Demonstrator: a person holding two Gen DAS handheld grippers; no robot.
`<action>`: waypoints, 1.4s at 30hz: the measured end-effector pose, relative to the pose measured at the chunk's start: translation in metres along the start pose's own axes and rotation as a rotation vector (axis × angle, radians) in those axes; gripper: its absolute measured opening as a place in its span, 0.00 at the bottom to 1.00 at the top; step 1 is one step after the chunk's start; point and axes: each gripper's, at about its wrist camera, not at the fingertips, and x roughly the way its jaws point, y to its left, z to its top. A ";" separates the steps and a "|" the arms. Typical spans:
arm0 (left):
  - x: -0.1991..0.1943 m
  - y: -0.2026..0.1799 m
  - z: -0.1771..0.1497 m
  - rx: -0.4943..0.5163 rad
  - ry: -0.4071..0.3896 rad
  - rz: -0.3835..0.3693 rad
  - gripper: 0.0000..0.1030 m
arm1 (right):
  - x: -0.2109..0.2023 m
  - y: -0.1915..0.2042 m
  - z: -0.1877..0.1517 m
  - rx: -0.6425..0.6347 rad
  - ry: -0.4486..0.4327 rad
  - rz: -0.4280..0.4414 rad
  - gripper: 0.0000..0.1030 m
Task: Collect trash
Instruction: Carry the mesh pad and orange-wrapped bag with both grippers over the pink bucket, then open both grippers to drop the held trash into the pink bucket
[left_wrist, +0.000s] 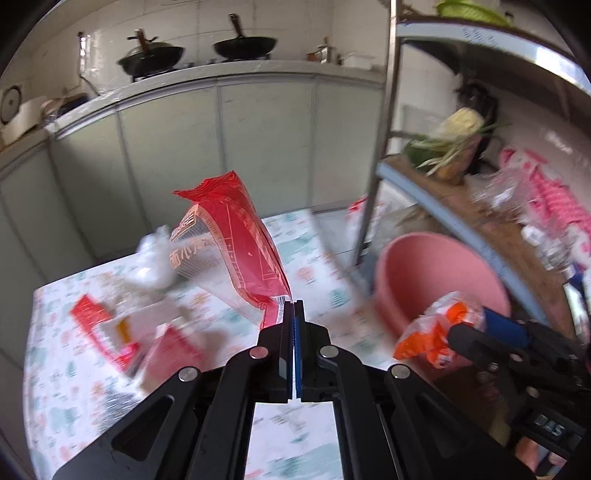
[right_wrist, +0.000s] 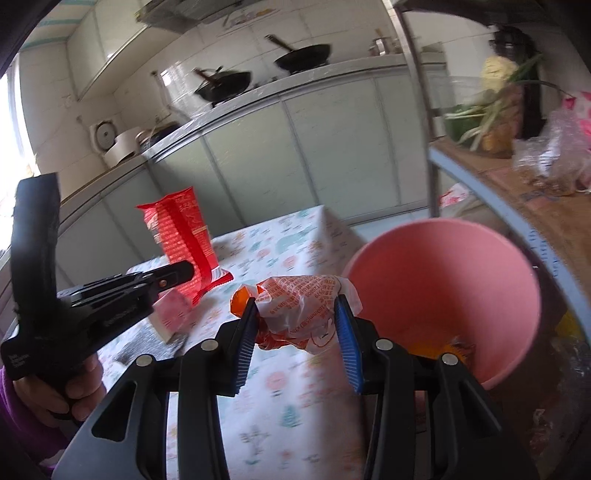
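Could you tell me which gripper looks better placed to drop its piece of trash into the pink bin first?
Probably the right. The right gripper, shut on the crumpled orange-and-white wrapper, is right beside the pink bin rim. The left gripper, pinching the red packet, is farther off over the table.

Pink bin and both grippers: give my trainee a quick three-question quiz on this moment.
1. True or false: the left gripper is shut on the red snack wrapper.
2. What does the right gripper hold? A) a crumpled orange-and-white wrapper B) a spoon C) nothing
3. Fill in: the pink bin stands at the table's ____ side in the right wrist view.

Key: 1 true. 2 A, the crumpled orange-and-white wrapper. 3 right.
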 end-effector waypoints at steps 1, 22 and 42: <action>0.001 -0.005 0.003 0.003 -0.010 -0.028 0.00 | -0.002 -0.006 0.003 0.008 -0.010 -0.016 0.41; 0.089 -0.121 0.016 0.109 0.099 -0.380 0.00 | 0.018 -0.105 -0.001 0.093 0.040 -0.273 0.41; 0.073 -0.112 0.022 0.096 0.042 -0.269 0.34 | 0.010 -0.098 0.009 0.063 0.040 -0.311 0.50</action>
